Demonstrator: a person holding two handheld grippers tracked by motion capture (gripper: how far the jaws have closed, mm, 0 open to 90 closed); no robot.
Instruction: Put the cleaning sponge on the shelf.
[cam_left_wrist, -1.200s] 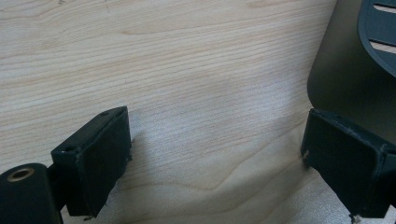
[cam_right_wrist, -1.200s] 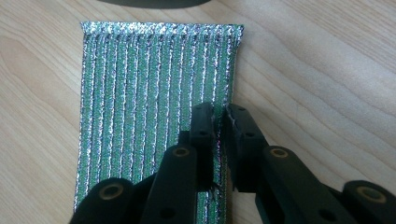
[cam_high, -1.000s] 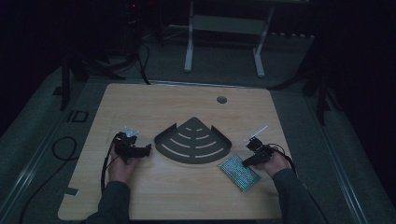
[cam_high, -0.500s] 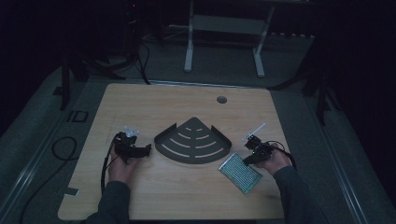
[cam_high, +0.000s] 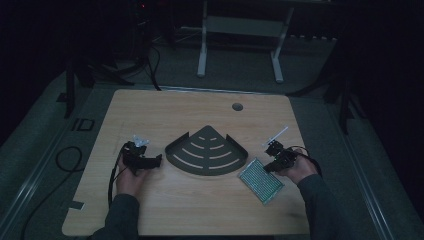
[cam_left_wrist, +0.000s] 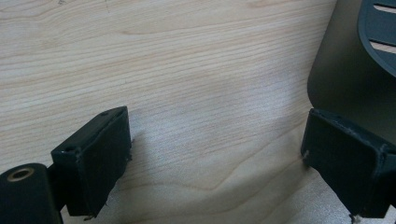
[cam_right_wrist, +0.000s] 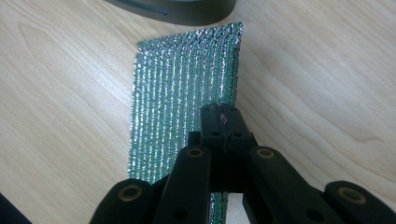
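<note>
The foil pad (cam_right_wrist: 182, 88) lies flat on the table (cam_high: 200, 210), just beside the dark tray (cam_high: 207, 150). It looks thin, light and soft, so an edge is the best place to take. The right gripper (cam_right_wrist: 219, 119) has its jaws pressed together at the pad's edge, probably pinching it. The left gripper (cam_left_wrist: 215, 154) stands wide, empty, over bare wood.

The right gripper (cam_high: 274, 156) has drawn back toward the table's right edge and turned, its hand (cam_high: 300, 170) going with it; the silvery green mesh sheet (cam_high: 260, 180), which earlier lay partly under that hand, now lies in the open just beside and below the claw; in the right gripper view its jaws are pressed together above the sheet's right edge.
</note>
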